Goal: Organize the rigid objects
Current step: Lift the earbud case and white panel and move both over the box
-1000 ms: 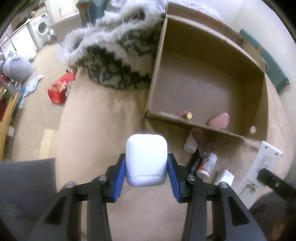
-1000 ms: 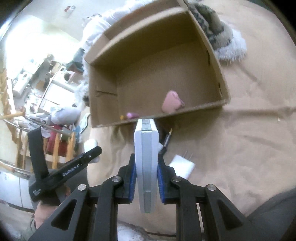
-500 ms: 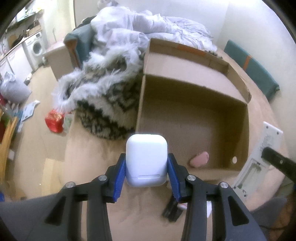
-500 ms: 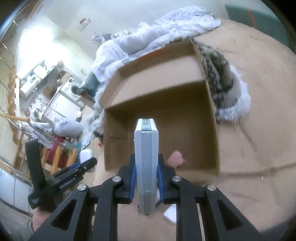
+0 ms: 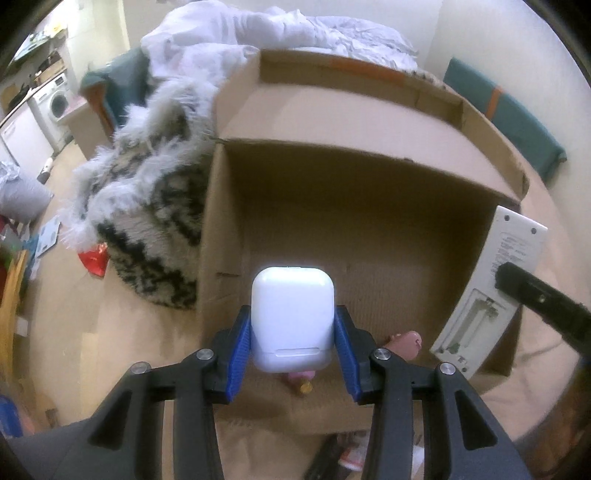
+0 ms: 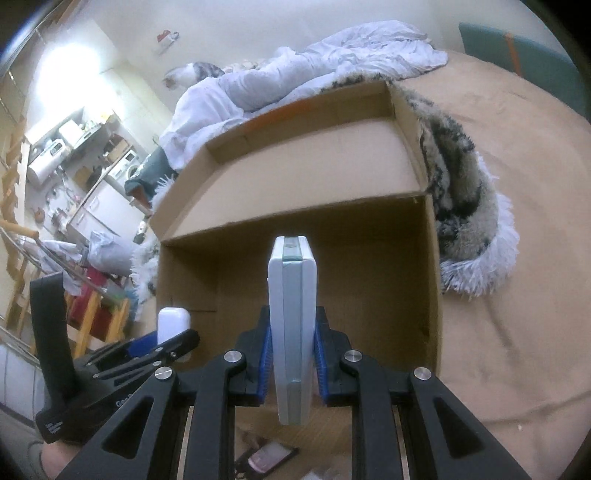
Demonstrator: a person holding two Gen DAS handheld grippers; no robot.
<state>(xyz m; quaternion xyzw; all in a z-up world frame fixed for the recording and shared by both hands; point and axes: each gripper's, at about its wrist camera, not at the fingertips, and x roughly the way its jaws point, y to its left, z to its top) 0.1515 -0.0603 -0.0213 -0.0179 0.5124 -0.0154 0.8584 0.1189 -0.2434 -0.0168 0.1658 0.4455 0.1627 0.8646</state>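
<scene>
My left gripper (image 5: 291, 332) is shut on a white earbud case (image 5: 291, 314), held upright over the near edge of an open cardboard box (image 5: 221, 240). On the box floor lie a pink object (image 5: 406, 341) and a small gold piece (image 5: 304, 387). My right gripper (image 6: 291, 354) is shut on a flat white device (image 6: 291, 325), held edge-on over the same box (image 6: 432, 277). From the left wrist, that device (image 5: 491, 291) hangs over the box's right wall. From the right wrist, the left gripper (image 6: 162, 343) with the case (image 6: 173, 325) is at the box's left corner.
A fuzzy black-and-white throw (image 5: 147, 206) lies against the box's left side, with a white duvet (image 5: 258, 33) behind it. A teal cushion (image 5: 517, 110) sits far right. Small loose items (image 6: 269, 458) lie on the tan bedcover in front of the box.
Both grippers have moved forward from the bedcover to over the box, each keeping its object. The loose items in front of the box have dropped to the bottom edge of the views.
</scene>
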